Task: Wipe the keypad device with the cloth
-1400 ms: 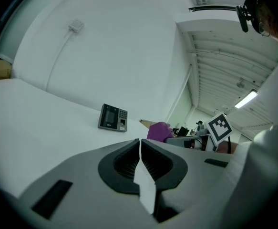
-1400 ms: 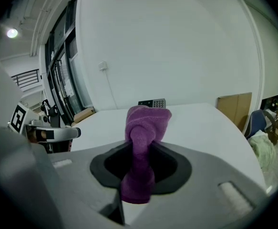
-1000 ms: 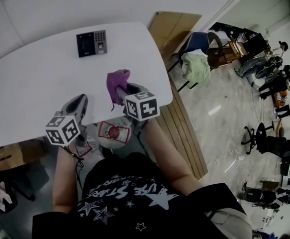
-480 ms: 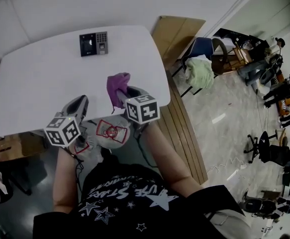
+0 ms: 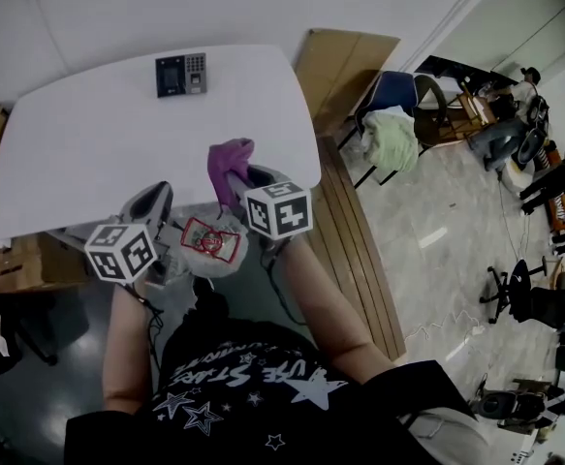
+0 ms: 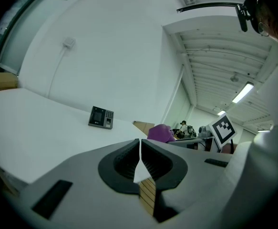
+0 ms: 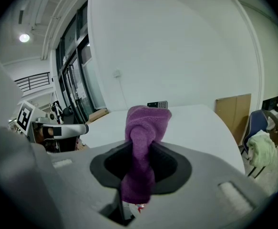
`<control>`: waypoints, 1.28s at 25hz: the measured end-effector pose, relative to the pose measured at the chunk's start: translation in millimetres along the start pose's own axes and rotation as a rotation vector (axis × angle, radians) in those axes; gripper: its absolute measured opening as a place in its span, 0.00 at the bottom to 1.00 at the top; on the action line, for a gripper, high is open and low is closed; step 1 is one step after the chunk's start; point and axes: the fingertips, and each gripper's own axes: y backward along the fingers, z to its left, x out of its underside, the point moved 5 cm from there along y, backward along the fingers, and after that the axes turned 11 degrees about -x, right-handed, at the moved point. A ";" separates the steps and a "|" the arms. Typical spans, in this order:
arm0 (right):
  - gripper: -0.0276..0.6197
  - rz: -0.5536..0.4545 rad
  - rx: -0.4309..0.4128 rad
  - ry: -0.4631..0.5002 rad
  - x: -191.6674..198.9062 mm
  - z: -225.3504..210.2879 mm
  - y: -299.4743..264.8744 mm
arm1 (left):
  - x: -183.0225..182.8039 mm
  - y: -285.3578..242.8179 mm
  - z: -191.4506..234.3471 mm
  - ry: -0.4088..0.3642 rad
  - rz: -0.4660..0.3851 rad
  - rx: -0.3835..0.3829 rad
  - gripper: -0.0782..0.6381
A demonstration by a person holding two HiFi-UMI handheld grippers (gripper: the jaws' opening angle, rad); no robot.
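Note:
The black keypad device (image 5: 181, 74) lies near the far edge of the white table (image 5: 88, 153); it also shows as keypad device (image 6: 101, 117) and keypad device (image 7: 157, 104). A purple cloth (image 5: 227, 165) hangs bunched from my right gripper (image 5: 238, 184), which is shut on it at the table's near edge; the cloth (image 7: 142, 147) fills the jaws. My left gripper (image 5: 154, 201) hovers at the near edge too, left of the right one, jaws shut with nothing between them (image 6: 139, 157). Both grippers are well short of the keypad.
A cardboard sheet (image 5: 338, 61) leans right of the table. A blue chair with a light green garment (image 5: 391, 134) stands further right. Wooden planks (image 5: 355, 260) lie on the floor beside the table. Boxes (image 5: 11, 260) sit at the left.
The view has shifted slightly; the table and keypad sit a little further up and left. The grippers keep their pose, the cloth still held in the right one.

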 end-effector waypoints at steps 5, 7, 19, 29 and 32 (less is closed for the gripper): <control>0.19 -0.010 -0.011 0.007 12.7 15.8 33.8 | 10.9 27.4 -24.9 -0.006 -0.012 -0.005 0.13; 0.19 -0.015 -0.013 0.007 18.3 21.1 45.8 | 15.9 37.2 -33.6 -0.006 -0.015 -0.005 0.13; 0.19 -0.024 -0.046 0.022 43.2 51.2 90.2 | 36.3 90.6 -65.1 -0.011 -0.054 -0.036 0.13; 0.19 -0.018 -0.067 0.052 55.0 63.0 128.3 | 48.3 115.6 -92.7 -0.005 -0.080 -0.041 0.13; 0.19 -0.021 -0.071 0.058 61.2 66.4 142.0 | 53.0 122.6 -105.8 -0.016 -0.085 -0.036 0.13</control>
